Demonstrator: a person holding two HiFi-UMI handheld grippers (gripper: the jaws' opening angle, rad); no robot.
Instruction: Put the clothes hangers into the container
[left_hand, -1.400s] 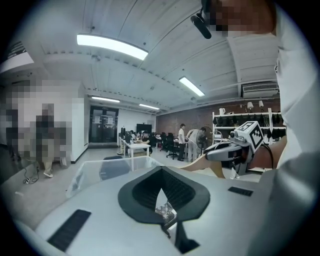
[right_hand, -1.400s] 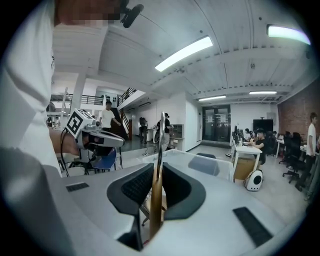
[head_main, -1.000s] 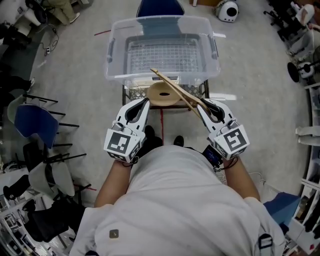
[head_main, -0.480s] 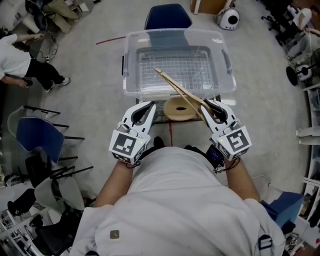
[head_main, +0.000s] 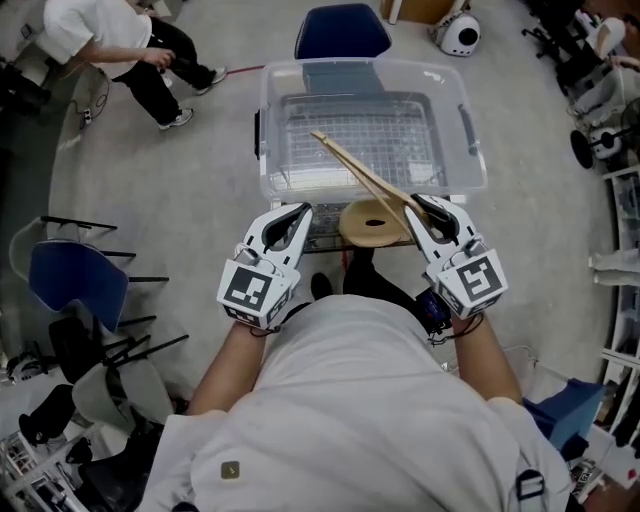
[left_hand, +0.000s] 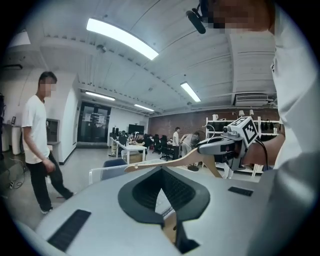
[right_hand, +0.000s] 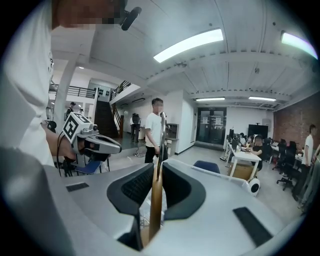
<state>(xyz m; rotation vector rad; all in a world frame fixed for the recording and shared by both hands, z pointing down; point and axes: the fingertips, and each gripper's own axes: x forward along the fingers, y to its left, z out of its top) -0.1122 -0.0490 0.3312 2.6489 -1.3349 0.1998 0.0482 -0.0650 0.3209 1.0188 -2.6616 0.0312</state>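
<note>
A clear plastic container (head_main: 470, 150) stands in front of me, and a wire grid shows through its bottom. My right gripper (head_main: 420, 205) is shut on one end of a wooden clothes hanger (head_main: 360, 170), which slants up and left over the container's near half. In the right gripper view the hanger (right_hand: 156, 200) stands on edge between the pads. My left gripper (head_main: 295, 212) hangs level with the right, near the container's front left corner. Its tips meet with nothing between them. The left gripper view shows the hanger (left_hand: 165, 161) held out by the right gripper (left_hand: 220, 145).
A round wooden stool (head_main: 372, 222) sits below the container's front edge. A blue chair (head_main: 340, 30) stands behind the container. A person (head_main: 110, 40) walks at the upper left. Folded chairs (head_main: 75, 280) crowd the left side, and shelving lines the right edge.
I have come closer to the container, so the hanger's far end now reaches further over it. A person has walked into view at the upper left. Both grippers keep their hold.
</note>
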